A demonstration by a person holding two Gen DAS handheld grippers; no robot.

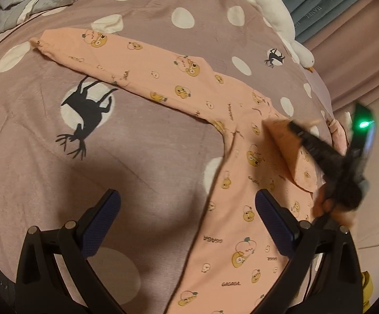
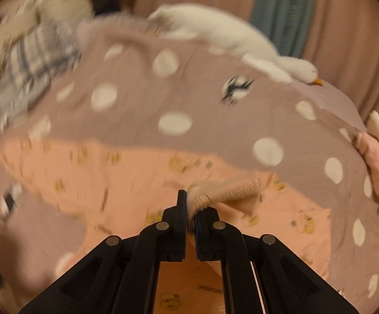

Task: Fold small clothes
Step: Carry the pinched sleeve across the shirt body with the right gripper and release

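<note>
Early stage. Shirt (image 1: 231, 141) mid-frame on bedspread (image 1: 142, 157). Right gripper (image 2: 192, 204) clamped on cuff (image 2: 226, 189), folding one sleeve inward. Left gripper (image 1: 186, 222) apart, empty. Far sleeve (image 1: 126, 62), upper left, unfolded.

Black tool (image 1: 186, 222) arms, blue textured pads (image 1: 274, 225), silver rivets.

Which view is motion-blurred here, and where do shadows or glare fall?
Right wrist view: heavy smear over the bedspread; the right gripper stays sharp. Left wrist view: mostly crisp pink garment, blurred right gripper, green light flare, shadow beneath the left gripper.
</note>
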